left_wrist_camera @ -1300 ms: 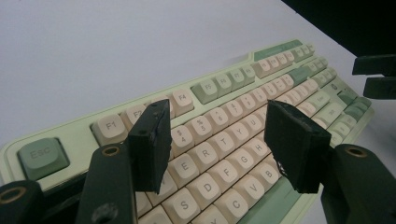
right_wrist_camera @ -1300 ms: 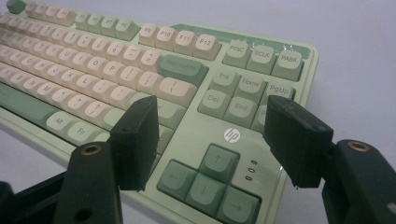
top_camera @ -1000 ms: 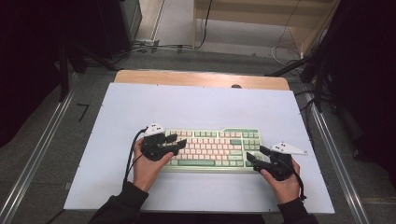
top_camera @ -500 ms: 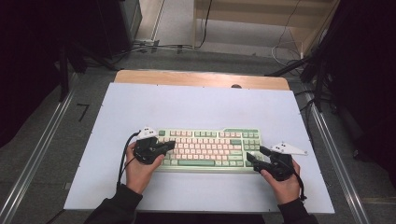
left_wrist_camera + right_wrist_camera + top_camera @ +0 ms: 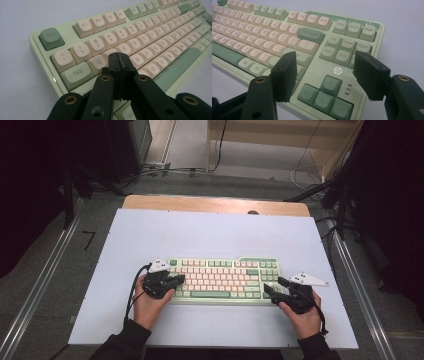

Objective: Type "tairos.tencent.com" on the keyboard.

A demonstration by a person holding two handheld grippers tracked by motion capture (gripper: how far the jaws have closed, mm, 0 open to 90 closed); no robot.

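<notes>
Keyboard (image 5: 225, 279) first: we see a pale green case with cream letter keys and darker green keys for Esc, the space bar, the arrows and a few others, plus a small white logo above the arrow cluster. It lies flat on the white counter (image 5: 200, 235), long side across, with our two hands at its two ends.

Our left tool (image 5: 177, 281) sits at the left end of the keyboard. Its jaws have just been closing and now stand pressed together with nothing between them. In the left tool's own view the joined tips (image 5: 119, 62) hang over the letter rows just past the Q key, with Tab to the tool's left and Esc farther ahead on that side; we cannot tell whether the tips touch a keycap. The rest of the key rows run away ahead and to the tool's right.

Our right tool (image 5: 272, 287) rests at the right end, near the front corner. Its jaws stand wide apart and grip nothing. In its view (image 5: 327, 72) the arrow cluster and the logo lie in the gap between the two pads, the Del, End and Home block sits just ahead, and the main letter field stretches off to the tool's left. One pad hangs over the keys beside Enter, the other over the case's right edge.
</notes>
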